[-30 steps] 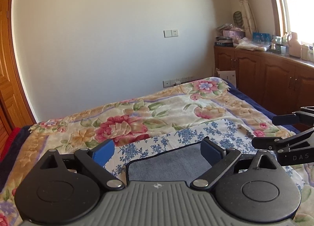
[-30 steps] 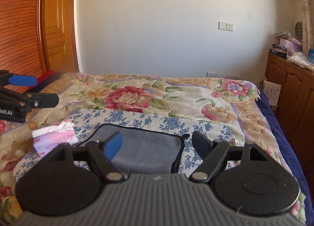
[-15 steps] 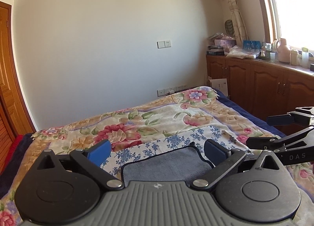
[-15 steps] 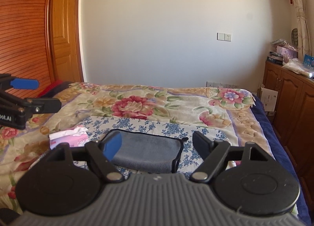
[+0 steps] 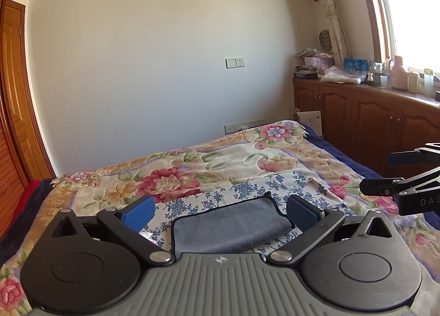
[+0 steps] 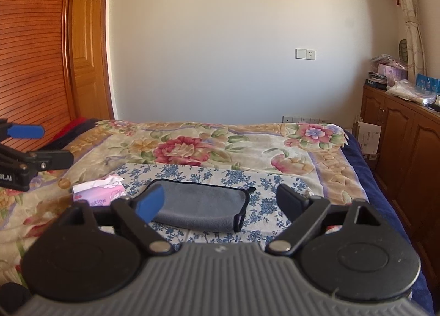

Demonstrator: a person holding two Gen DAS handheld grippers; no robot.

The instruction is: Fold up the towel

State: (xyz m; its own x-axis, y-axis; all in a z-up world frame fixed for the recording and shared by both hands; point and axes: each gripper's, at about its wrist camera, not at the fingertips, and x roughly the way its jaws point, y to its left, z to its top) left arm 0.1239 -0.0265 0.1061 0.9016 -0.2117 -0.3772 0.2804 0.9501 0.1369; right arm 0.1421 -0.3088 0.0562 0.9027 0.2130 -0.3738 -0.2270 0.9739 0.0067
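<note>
A grey towel [image 5: 231,226] with dark trim lies folded into a small rectangle on a blue-flowered white cloth [image 5: 247,192] on the bed; it also shows in the right wrist view as the towel [image 6: 200,206]. My left gripper [image 5: 220,213] hovers open just short of it, nothing between its blue pads. My right gripper [image 6: 220,203] is apart from the towel too, its jaws opening wider and empty. Each gripper shows at the edge of the other's view: the right gripper [image 5: 385,175], the left gripper [image 6: 44,145].
A pink tissue pack [image 6: 96,192] lies left of the towel. The floral bedspread [image 6: 192,148] covers the bed. Wooden cabinets [image 5: 371,123] with cluttered tops line the right wall, a wooden door [image 6: 88,49] stands at the left.
Both grippers have drawn back from the towel and a little up, so it looks smaller and farther. The right jaws have spread wider. The towel stays folded in place.
</note>
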